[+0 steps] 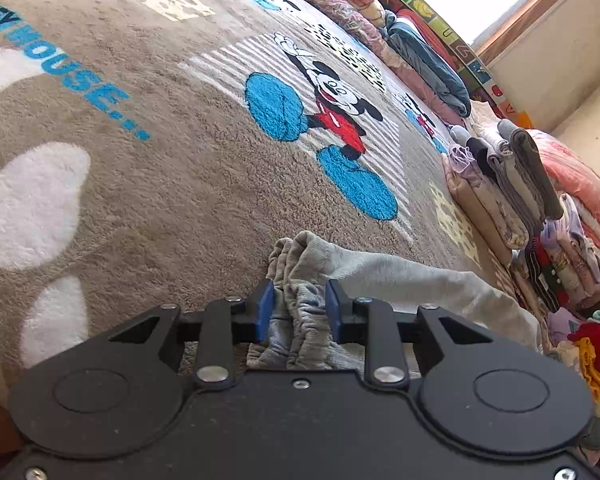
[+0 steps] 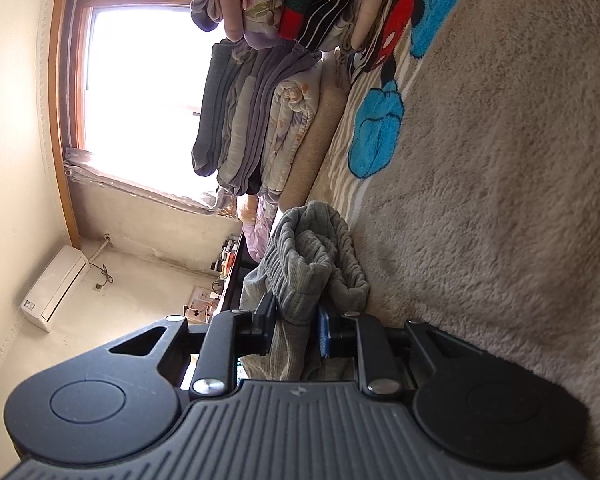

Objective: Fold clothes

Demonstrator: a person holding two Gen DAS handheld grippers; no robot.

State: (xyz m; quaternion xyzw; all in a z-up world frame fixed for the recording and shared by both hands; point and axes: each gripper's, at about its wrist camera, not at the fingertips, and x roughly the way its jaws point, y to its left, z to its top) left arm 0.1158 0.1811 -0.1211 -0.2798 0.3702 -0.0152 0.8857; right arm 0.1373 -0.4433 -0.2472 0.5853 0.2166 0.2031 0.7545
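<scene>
We have the left gripper (image 1: 299,306) clamped, jaws nearly closed, on a bunched edge of the grey garment (image 1: 400,276), which trails off to the right of the jaws, low over the Mickey Mouse blanket (image 1: 160,128). Our right gripper (image 2: 296,326) is also pinched on a gathered, ribbed part of the same grey cloth (image 2: 312,256), jaws narrow, held just beside the blanket near the stacks of folded clothes (image 2: 252,120). Both hands grip it, so the long axis probably runs between the two jaws; we judge the next fold depends on drawing that span straight.
</scene>
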